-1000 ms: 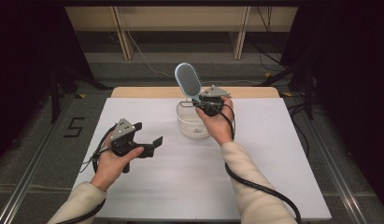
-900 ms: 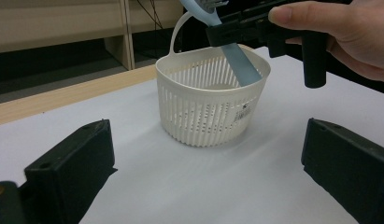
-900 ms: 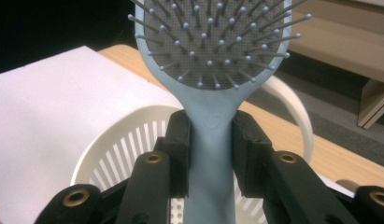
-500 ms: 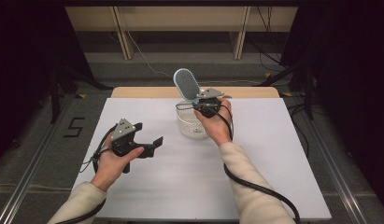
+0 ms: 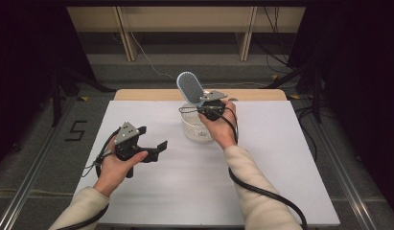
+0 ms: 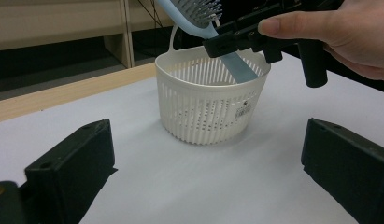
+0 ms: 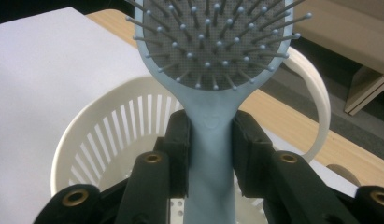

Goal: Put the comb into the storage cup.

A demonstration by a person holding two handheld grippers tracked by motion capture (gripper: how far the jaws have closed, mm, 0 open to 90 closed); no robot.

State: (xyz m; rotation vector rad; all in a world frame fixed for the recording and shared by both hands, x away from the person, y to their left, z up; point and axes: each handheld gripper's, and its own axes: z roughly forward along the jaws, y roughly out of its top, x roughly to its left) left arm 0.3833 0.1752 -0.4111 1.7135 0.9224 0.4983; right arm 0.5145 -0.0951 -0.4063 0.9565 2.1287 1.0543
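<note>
Hairbrush (image 5: 191,88), light blue w/ a grey bristle pad, is held by its handle in the right gripper (image 5: 207,106), which hangs over the white basket (image 5: 192,133) at the far middle of the table (image 5: 281,158). In the right gripper view the two black jaws are pressed on both sides of the handle, just below the place where the handle becomes wide, so they are clamped on the brush. The brush head (image 7: 213,37) points up and away from the person, and it is tilted to the left in the high view. In the left gripper view the lower end of the handle (image 6: 236,65) goes down inside the rim of the basket; I cannot tell if it touches the bottom. The basket is round, w/ slotted walls, a small sticker on one side and a thin hoop handle (image 7: 316,102) standing up at its far edge. It stands on the white cover of the table, near the wooden back edge (image 5: 137,94). The right hand (image 5: 219,125) holds the gripper from behind, and a black cable (image 5: 261,191) runs back along the sleeve. The left gripper (image 5: 149,143) is well apart from the basket, low over the table on the person's left side, held in the left hand (image 5: 115,165). Its jaws stand wide apart w/ nothing between them, and they look toward the basket.
</note>
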